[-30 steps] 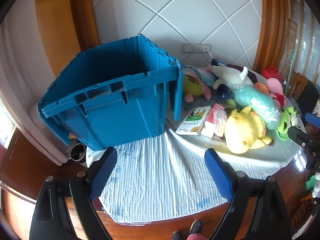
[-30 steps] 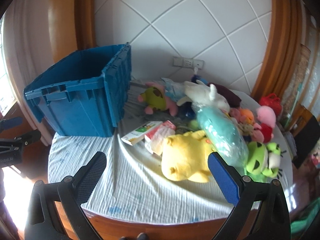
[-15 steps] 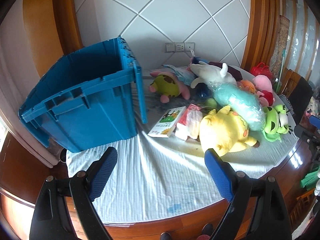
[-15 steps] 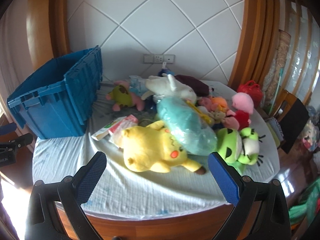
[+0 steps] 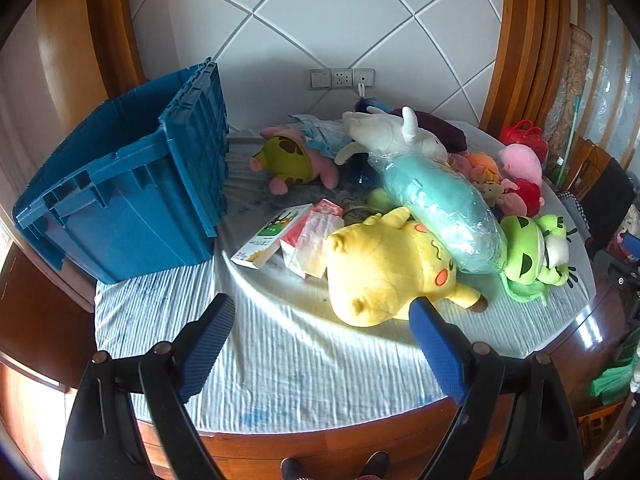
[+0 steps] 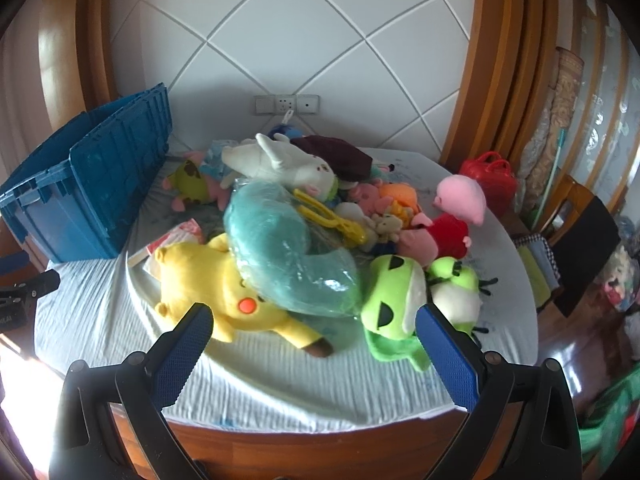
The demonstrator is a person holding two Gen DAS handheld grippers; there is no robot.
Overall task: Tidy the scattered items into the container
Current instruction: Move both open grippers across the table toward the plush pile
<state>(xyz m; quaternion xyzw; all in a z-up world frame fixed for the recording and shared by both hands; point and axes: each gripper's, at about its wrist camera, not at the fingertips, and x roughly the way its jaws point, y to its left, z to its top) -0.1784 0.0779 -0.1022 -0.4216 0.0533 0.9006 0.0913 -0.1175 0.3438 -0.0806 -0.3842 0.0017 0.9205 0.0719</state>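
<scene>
A blue crate (image 5: 120, 200) stands open at the table's left; it also shows in the right wrist view (image 6: 80, 184). Plush toys lie heaped to its right: a yellow plush (image 5: 384, 268) (image 6: 212, 280), a teal wrapped cushion (image 5: 440, 212) (image 6: 284, 248), a green frog (image 5: 532, 252) (image 6: 392, 300), a white plush (image 5: 392, 136), a pink-and-green plush (image 5: 292, 160). A booklet (image 5: 272, 236) and a pink packet (image 5: 316, 236) lie beside the crate. My left gripper (image 5: 322, 344) is open and empty over the front cloth. My right gripper (image 6: 312, 352) is open and empty near the yellow plush and frog.
A pink-and-red pig plush (image 6: 452, 216), small orange toys (image 6: 396, 196) and a yellow clip (image 6: 332, 216) lie at the back right. A red bag (image 6: 492, 180) sits by the wall. A chair (image 6: 580, 248) stands right of the round, cloth-covered table (image 5: 280, 360).
Both grippers have swung to the right, away from the crate and toward the toy pile. Both stay open and empty. Nothing on the table has moved.
</scene>
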